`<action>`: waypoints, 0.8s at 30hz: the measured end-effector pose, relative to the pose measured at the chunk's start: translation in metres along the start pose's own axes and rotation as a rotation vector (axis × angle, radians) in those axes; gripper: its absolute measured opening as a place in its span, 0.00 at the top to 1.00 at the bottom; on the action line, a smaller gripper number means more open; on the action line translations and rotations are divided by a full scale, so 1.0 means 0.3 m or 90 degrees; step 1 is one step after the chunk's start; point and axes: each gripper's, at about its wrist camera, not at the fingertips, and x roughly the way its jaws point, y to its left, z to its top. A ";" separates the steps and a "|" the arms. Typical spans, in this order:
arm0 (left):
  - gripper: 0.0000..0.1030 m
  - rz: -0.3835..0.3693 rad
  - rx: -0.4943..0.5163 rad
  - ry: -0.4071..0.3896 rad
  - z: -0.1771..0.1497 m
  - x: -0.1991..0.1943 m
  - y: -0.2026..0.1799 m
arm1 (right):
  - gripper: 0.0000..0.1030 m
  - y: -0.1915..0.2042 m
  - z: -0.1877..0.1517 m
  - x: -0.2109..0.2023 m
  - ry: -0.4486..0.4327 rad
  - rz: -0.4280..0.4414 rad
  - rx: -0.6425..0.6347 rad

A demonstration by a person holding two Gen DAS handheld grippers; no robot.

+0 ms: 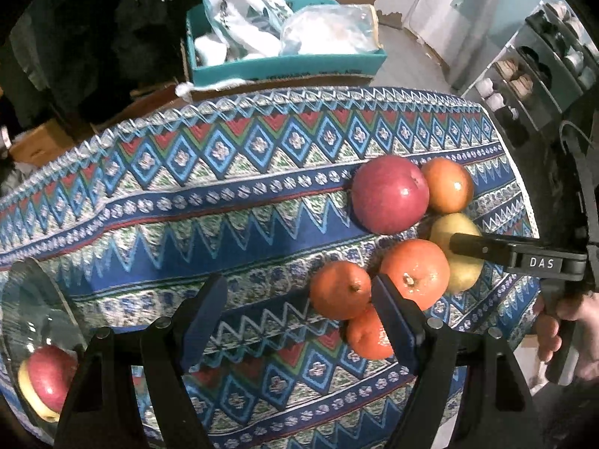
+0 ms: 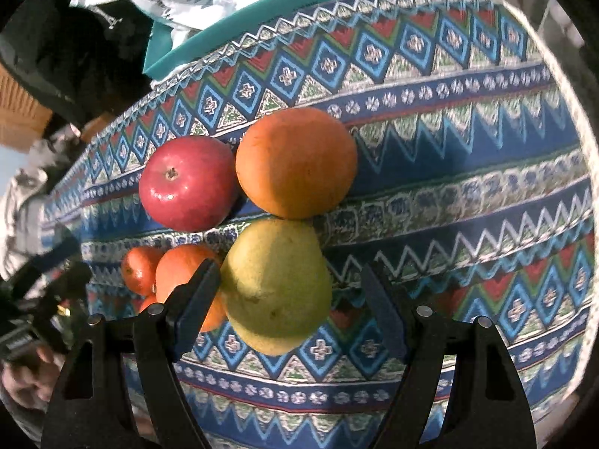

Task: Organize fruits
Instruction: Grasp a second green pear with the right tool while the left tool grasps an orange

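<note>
Fruit lies bunched on a patterned blue tablecloth (image 1: 232,224). In the left wrist view a red apple (image 1: 389,194), an orange (image 1: 447,185), a yellow-green pear (image 1: 458,258) and three more oranges (image 1: 413,273) (image 1: 338,290) (image 1: 368,333) sit at the right. My left gripper (image 1: 299,310) is open and empty just left of the oranges. My right gripper (image 2: 290,288) is open, with the pear (image 2: 277,284) between its fingers, the left finger touching it. It shows from the side in the left wrist view (image 1: 483,249). The apple (image 2: 187,183) and a large orange (image 2: 295,162) lie beyond.
A glass bowl (image 1: 41,329) at the near left edge holds a red apple (image 1: 48,374) and something yellow. A teal box (image 1: 284,60) full of bags stands behind the table. Shelves with shoes (image 1: 531,71) stand at the far right.
</note>
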 end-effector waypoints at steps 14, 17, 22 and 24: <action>0.22 -0.004 0.008 0.032 -0.003 0.079 -0.026 | 0.36 0.029 0.001 0.017 0.004 -0.011 -0.051; 0.22 -0.007 0.015 0.036 -0.003 0.090 -0.044 | 0.36 0.029 -0.003 -0.002 -0.005 -0.069 -0.079; 0.22 -0.002 0.027 0.053 -0.006 0.131 -0.066 | 0.36 0.016 -0.019 -0.030 -0.031 -0.168 -0.130; 0.22 -0.006 0.026 0.060 -0.006 0.150 -0.069 | 0.36 0.006 -0.022 -0.023 -0.030 -0.174 -0.134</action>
